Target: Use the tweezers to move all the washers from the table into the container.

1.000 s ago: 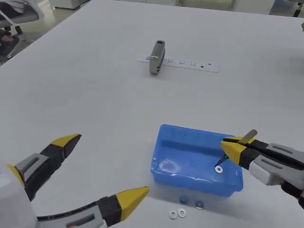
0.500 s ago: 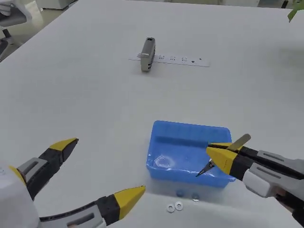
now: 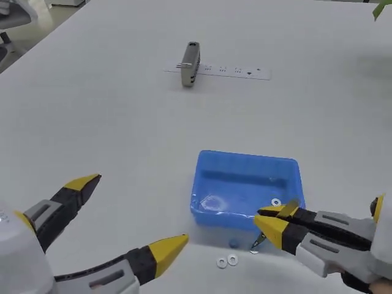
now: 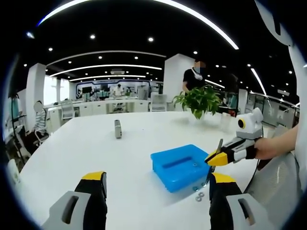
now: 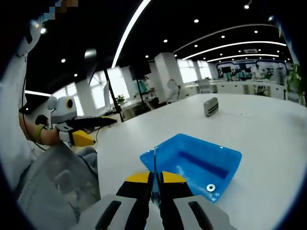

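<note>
One washer [image 3: 276,202] now lies in the blue container [image 3: 245,160]. Right gripper [image 3: 264,222], jaws clamped on the tweezers [image 3: 291,206], has moved down to the remaining washers [image 3: 233,260] on the counter [image 3: 122,122]. Left gripper [image 3: 136,211] jaws apart, idle.

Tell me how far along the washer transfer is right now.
Done: one washer lies in the blue container. In hand: the right gripper is shut on the tweezers, tips down near the table in front of the container. Left: at least two washers lie on the table; the left gripper is open.
</note>
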`<action>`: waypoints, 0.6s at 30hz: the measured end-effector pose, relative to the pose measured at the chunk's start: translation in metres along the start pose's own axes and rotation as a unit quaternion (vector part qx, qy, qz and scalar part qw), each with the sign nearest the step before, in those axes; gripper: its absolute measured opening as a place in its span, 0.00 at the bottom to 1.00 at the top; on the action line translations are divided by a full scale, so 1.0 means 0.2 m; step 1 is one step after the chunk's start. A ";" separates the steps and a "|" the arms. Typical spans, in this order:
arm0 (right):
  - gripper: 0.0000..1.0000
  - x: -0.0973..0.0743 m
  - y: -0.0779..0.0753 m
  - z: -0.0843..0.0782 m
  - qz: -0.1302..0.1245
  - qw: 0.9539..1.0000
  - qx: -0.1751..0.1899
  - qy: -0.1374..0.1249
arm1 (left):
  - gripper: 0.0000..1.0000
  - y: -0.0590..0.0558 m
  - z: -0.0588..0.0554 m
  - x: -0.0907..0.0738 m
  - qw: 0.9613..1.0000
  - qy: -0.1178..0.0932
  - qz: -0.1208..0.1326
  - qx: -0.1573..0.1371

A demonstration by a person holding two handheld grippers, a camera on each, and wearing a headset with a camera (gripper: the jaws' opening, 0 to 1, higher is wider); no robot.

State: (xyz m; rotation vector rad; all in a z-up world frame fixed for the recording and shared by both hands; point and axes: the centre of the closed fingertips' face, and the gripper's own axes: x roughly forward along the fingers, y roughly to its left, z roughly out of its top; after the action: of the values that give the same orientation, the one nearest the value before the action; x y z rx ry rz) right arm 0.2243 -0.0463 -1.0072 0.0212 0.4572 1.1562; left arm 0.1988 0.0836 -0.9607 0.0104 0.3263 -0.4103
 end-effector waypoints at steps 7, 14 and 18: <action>0.03 0.01 0.00 -0.02 -0.006 1.000 -0.017 0.012 | 0.90 0.00 -0.01 0.00 1.000 0.003 0.000 0.003; 0.03 0.02 -0.01 -0.05 -0.007 0.999 -0.028 0.020 | 0.89 0.02 -0.02 -0.01 1.000 0.004 0.000 0.006; 0.03 0.03 0.02 -0.07 0.002 0.998 -0.055 0.029 | 0.89 0.03 -0.03 -0.01 1.000 0.004 0.001 0.005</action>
State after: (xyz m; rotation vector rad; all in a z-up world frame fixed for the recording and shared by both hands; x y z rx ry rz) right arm 0.2181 -0.0433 -1.0203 -0.1077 0.4445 1.1872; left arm 0.1977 0.0912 -0.9661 0.0216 0.3320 -0.4097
